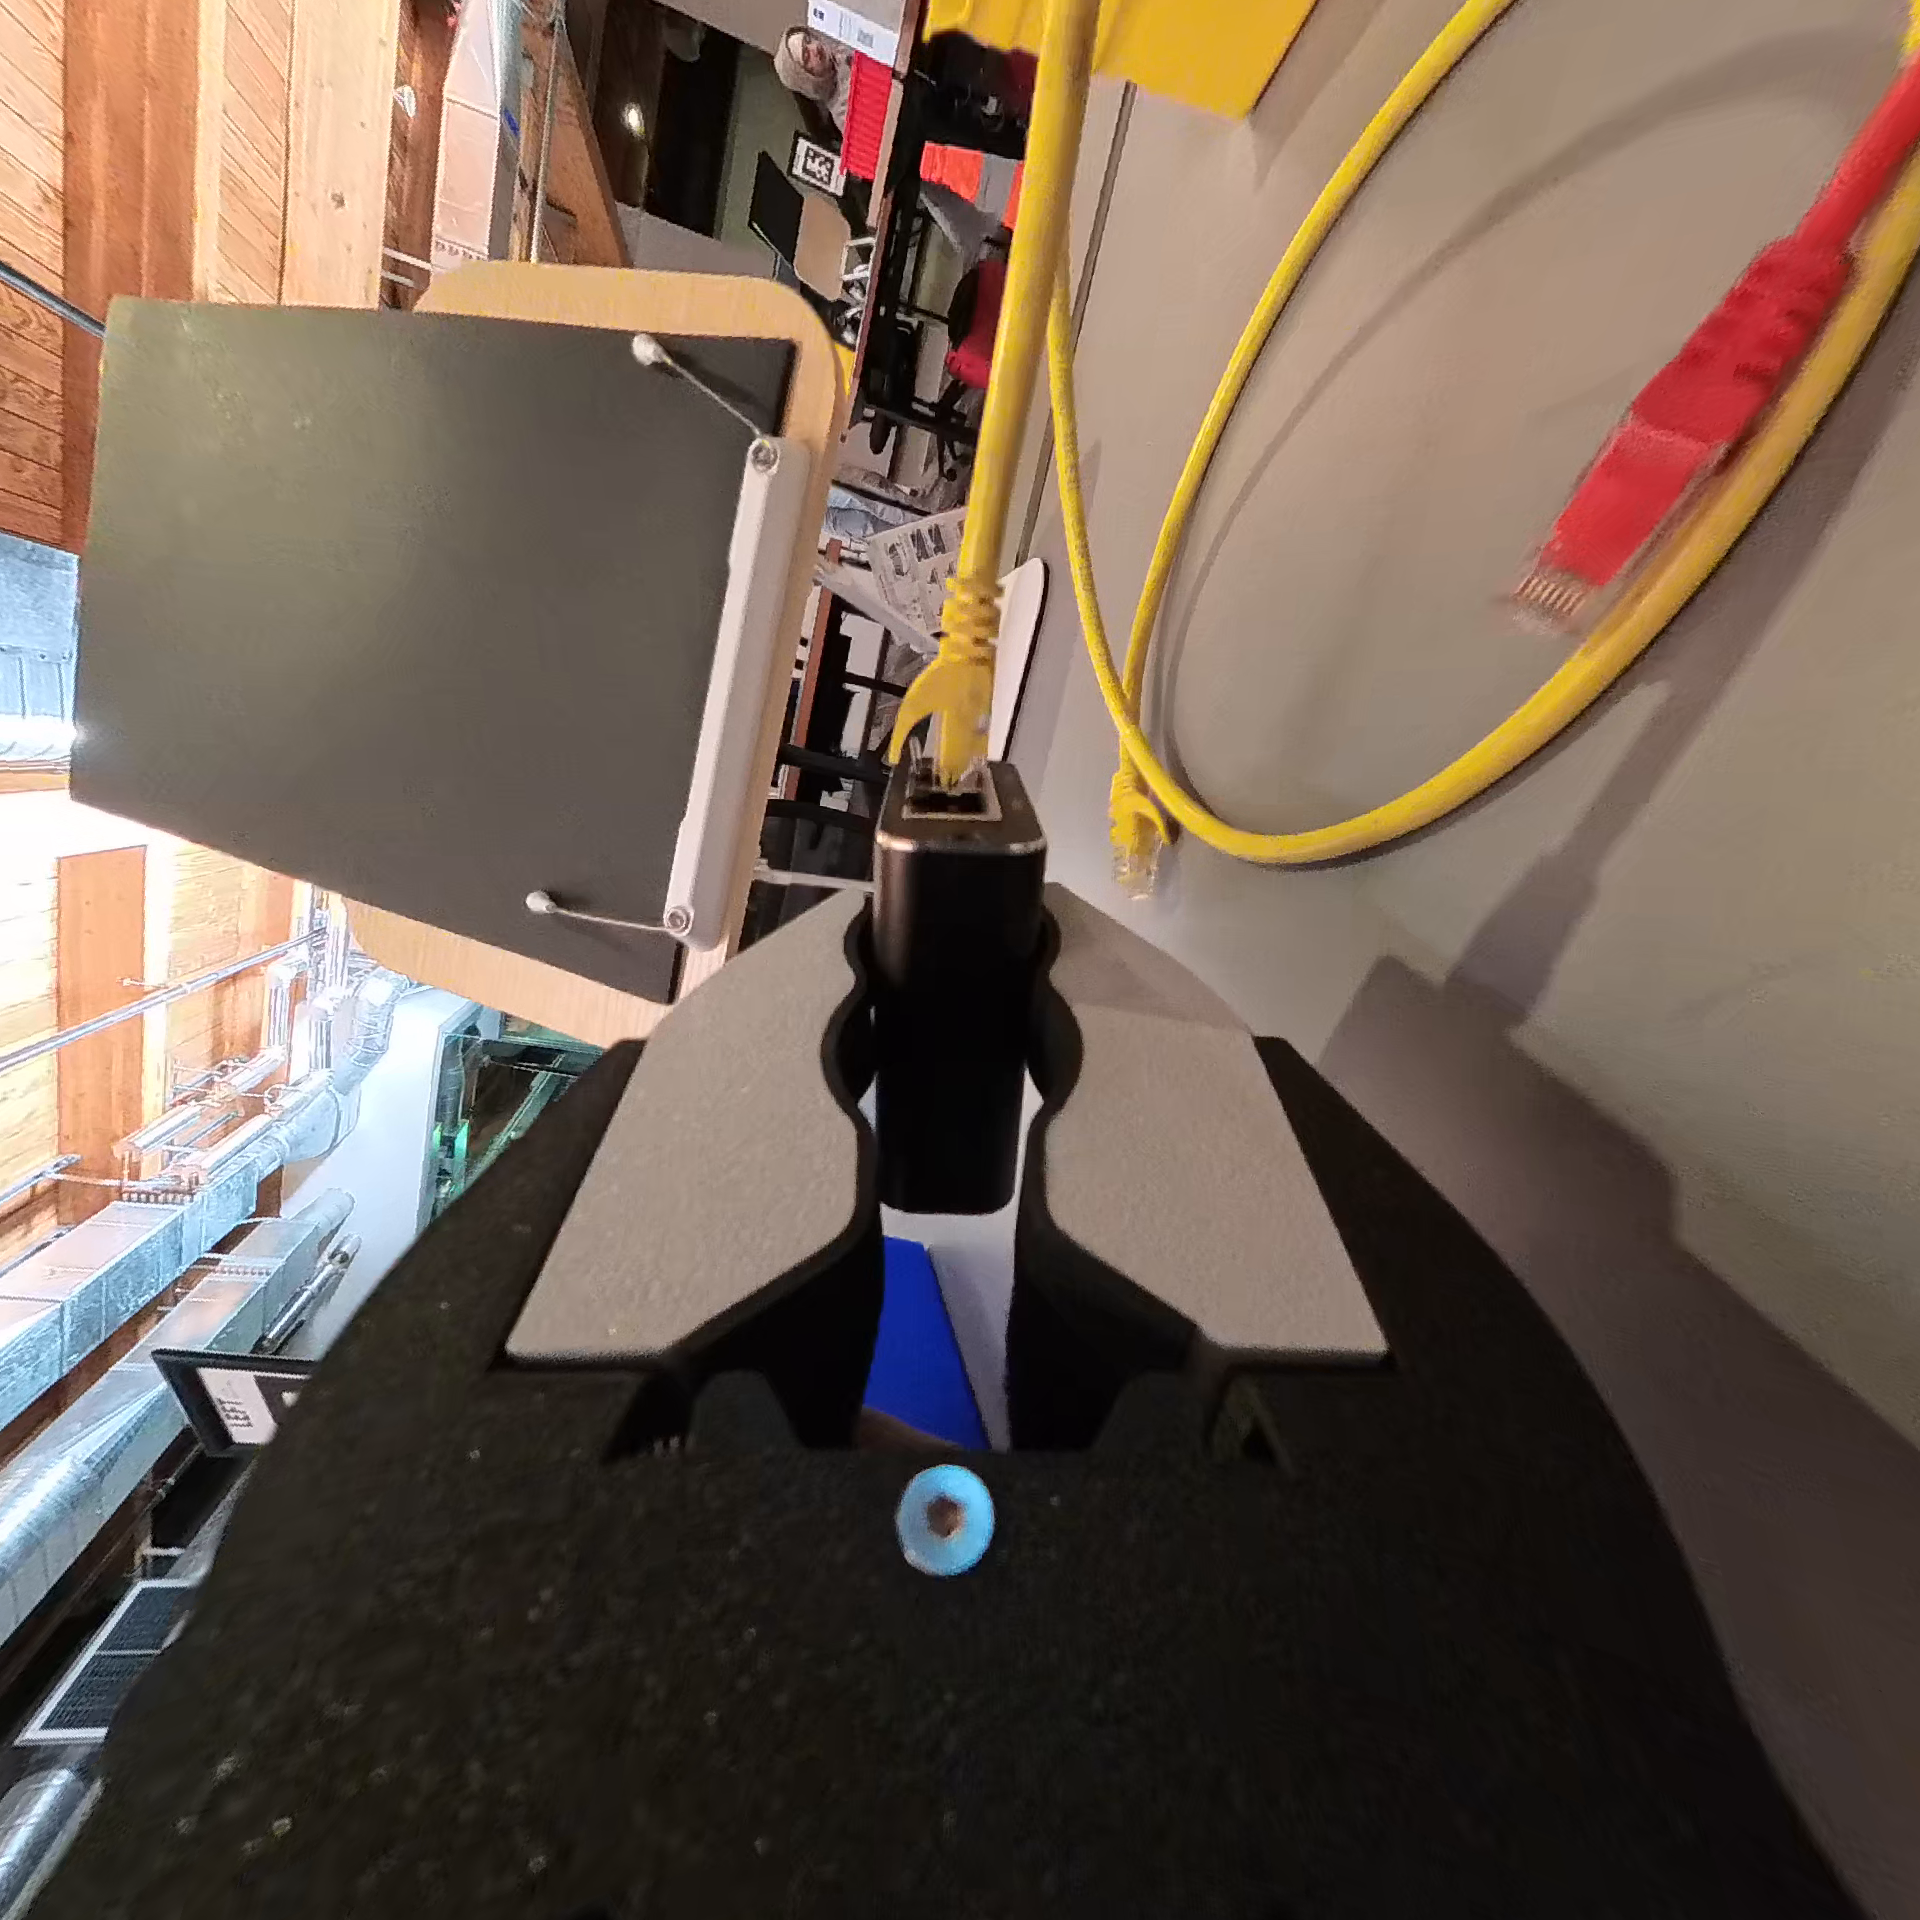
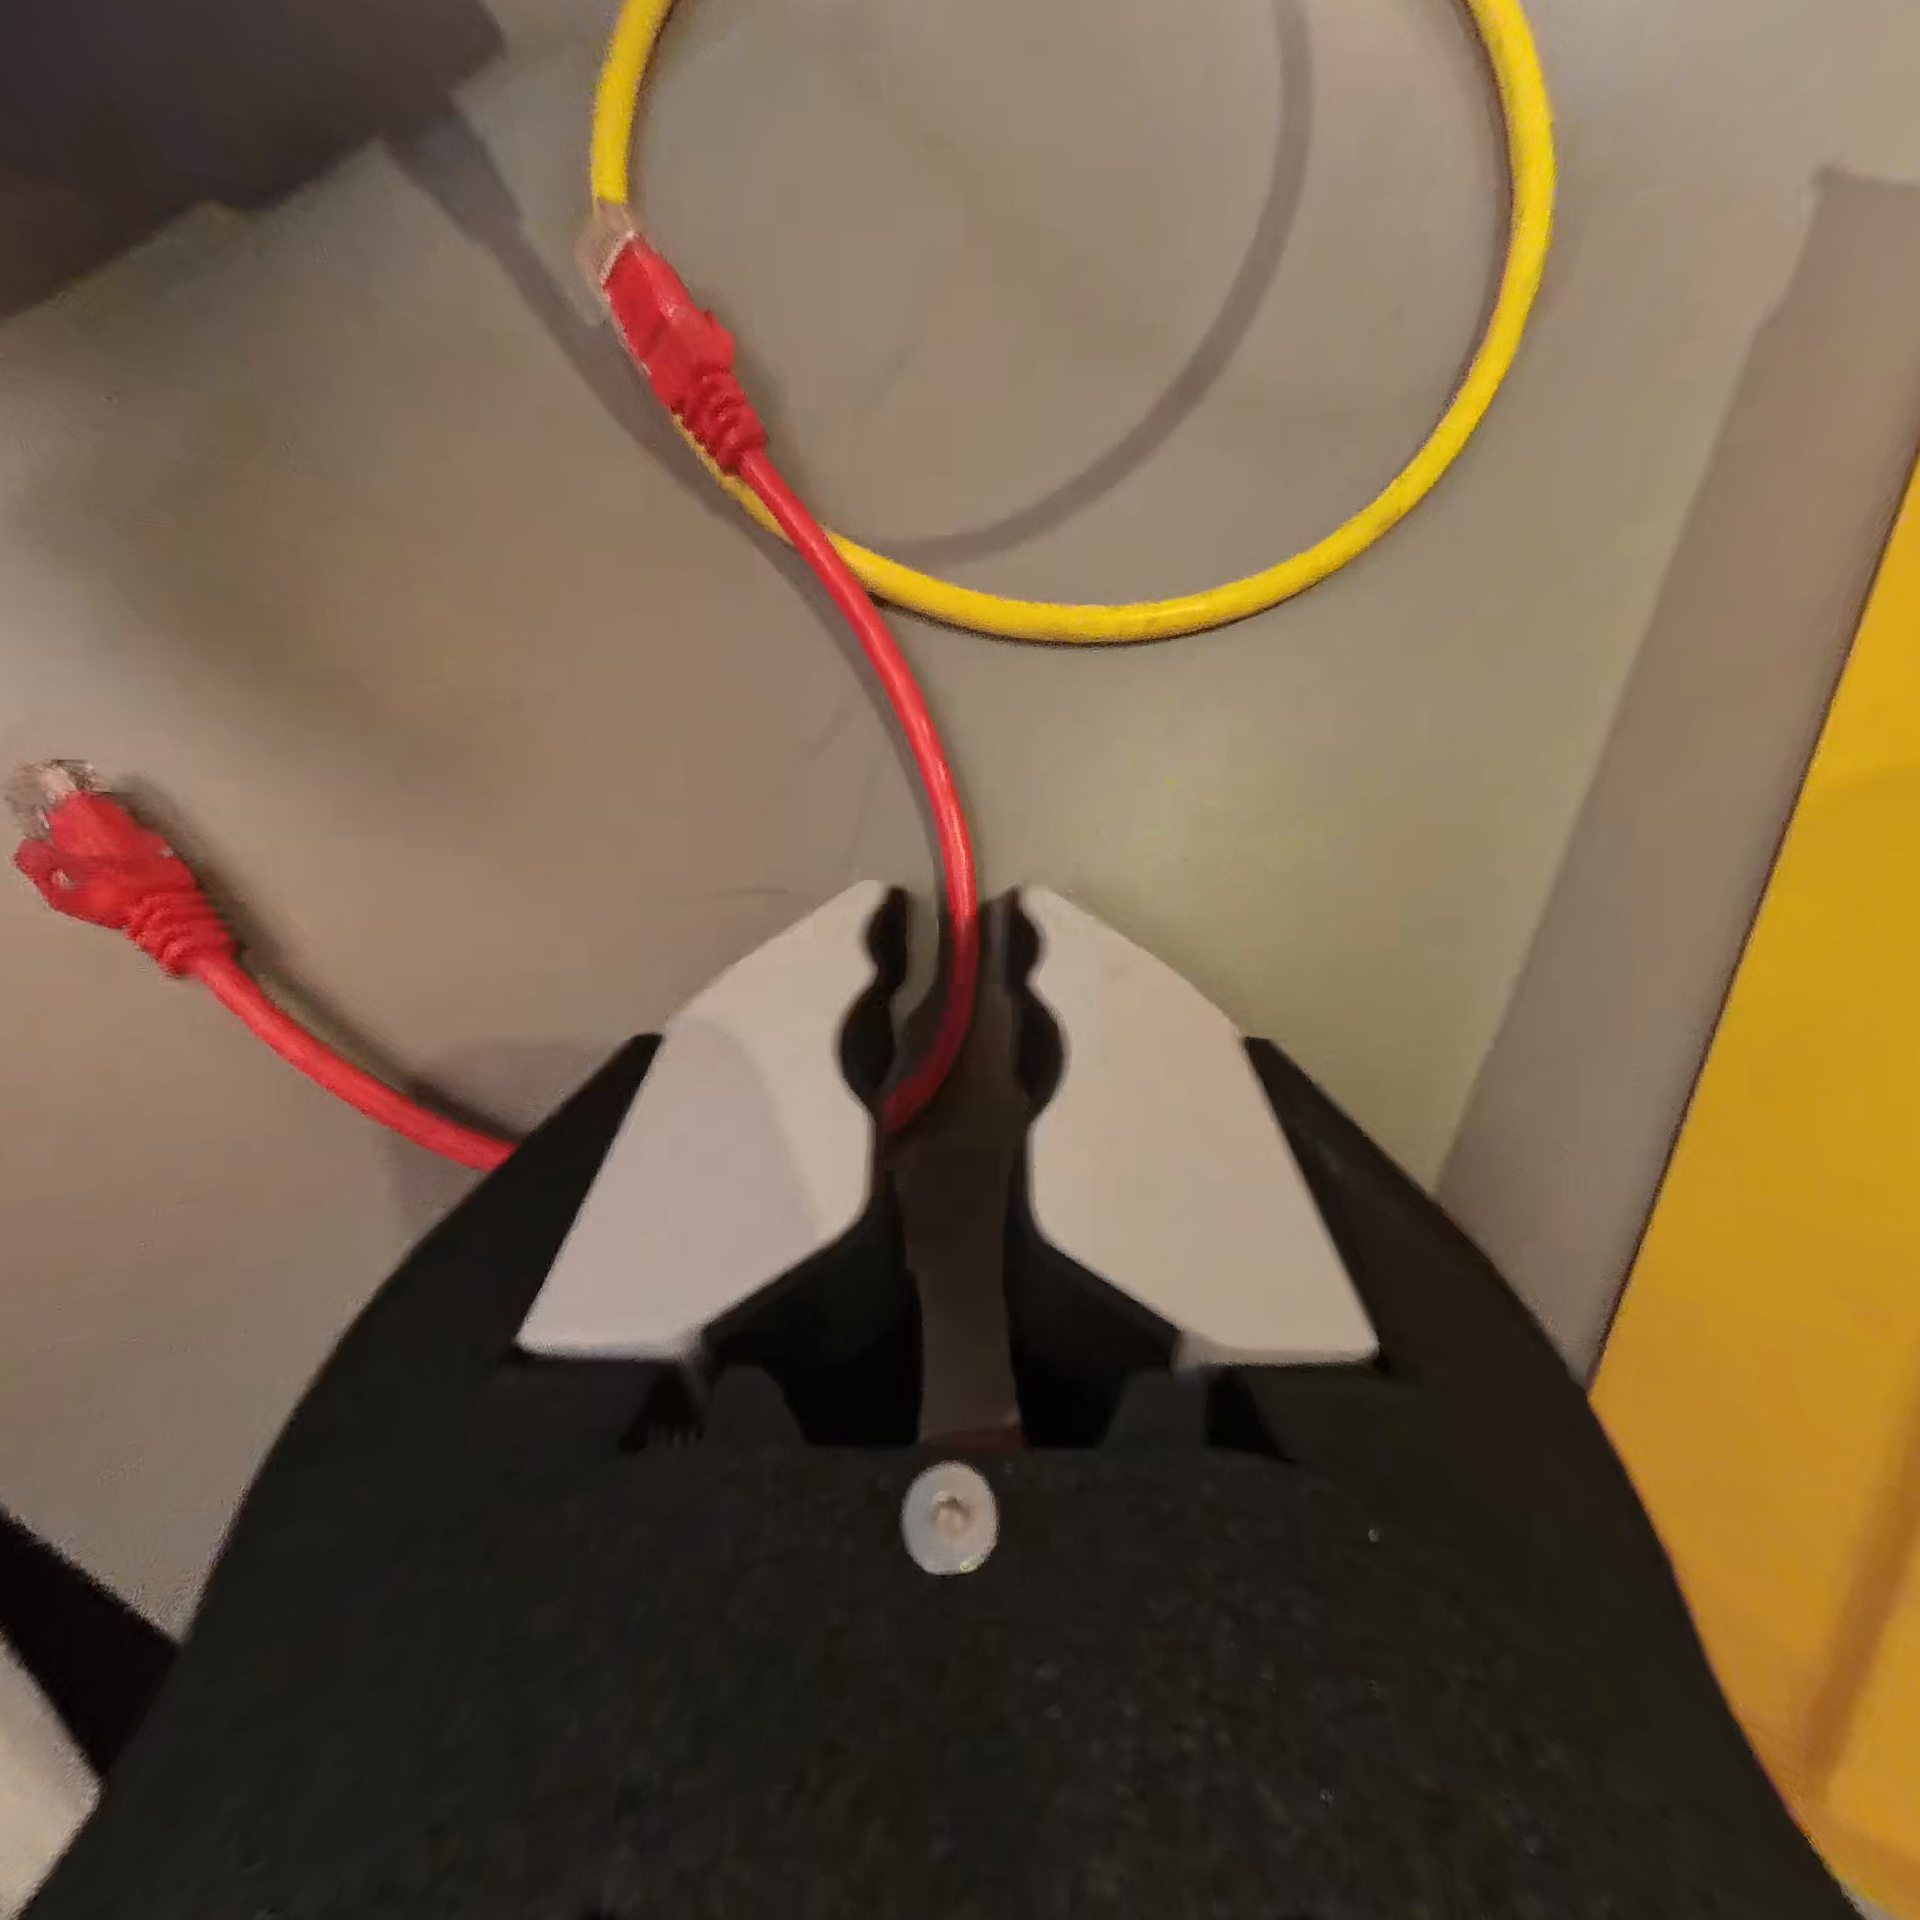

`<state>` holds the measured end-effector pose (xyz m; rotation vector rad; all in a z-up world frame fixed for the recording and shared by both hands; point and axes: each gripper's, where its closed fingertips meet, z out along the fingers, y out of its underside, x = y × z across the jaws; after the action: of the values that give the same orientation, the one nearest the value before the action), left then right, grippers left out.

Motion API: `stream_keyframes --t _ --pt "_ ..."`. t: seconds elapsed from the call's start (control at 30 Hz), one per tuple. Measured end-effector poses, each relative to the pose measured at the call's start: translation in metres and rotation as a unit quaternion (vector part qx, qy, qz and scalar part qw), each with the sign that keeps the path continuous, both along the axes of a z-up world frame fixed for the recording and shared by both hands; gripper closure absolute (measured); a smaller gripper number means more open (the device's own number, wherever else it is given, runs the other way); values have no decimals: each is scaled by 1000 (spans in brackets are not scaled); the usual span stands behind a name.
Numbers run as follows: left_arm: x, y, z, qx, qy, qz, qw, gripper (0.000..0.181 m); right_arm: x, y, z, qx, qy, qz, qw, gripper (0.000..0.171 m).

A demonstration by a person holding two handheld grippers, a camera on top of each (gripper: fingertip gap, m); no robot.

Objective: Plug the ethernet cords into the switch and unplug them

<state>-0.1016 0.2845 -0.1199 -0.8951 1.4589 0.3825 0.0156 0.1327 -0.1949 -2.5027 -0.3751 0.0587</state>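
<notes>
In the left wrist view my left gripper (image 1: 951, 920) is shut on a small black switch (image 1: 956, 1039), held off the grey table (image 1: 1558, 987). A yellow ethernet cord's plug (image 1: 961, 686) sits in the switch's end port. That cord loops over the table, and its free plug (image 1: 1138, 831) lies there. A red plug (image 1: 1704, 416) shows blurred at the right. In the right wrist view my right gripper (image 2: 951, 904) is shut on the red ethernet cord (image 2: 925, 748) partway along it. One red plug (image 2: 665, 322) points away ahead, over the yellow loop (image 2: 1496, 343). The other red plug (image 2: 99, 862) lies to the left.
A yellow sheet (image 2: 1787, 1143) lies on the table right of my right gripper and shows at the top of the left wrist view (image 1: 1174, 52). A dark panel with a white bar (image 1: 416, 623) hangs beyond the table edge. A dark shadowed shape (image 2: 208, 94) is at the far left. The gap from one gripper's tips to the other's is roughly 20 cm.
</notes>
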Motion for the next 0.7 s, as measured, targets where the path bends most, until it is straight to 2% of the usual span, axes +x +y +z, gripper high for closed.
stream_keyframes --t 0.03,0.17,0.23,0.33,0.47,0.57,0.63,0.7 --pt "0 1 0 -2 -1 1 1000 156 -1 -3 -1 -6 2 8 1000 165" --pt "-1 3 -1 -9 -2 2 1000 156 -1 -6 5 21 -43 27 998 165" --pt "-1 3 -2 -10 -1 1 1000 156 0 -8 24 49 -74 35 995 165" --pt "-1 3 -3 -12 -1 2 1000 156 16 -15 78 106 -120 21 987 165" --pt "-1 3 -3 -12 0 0 1000 157 77 -31 169 184 -195 -38 963 165" --pt "0 1 -3 -11 2 -3 1000 157 140 -43 222 228 -241 -95 939 165" --pt "0 0 -3 -10 2 -5 1000 157 183 -44 238 252 -269 -117 922 165" --pt "1 0 -4 -10 3 -6 1000 157 217 -38 228 252 -261 -108 926 165"
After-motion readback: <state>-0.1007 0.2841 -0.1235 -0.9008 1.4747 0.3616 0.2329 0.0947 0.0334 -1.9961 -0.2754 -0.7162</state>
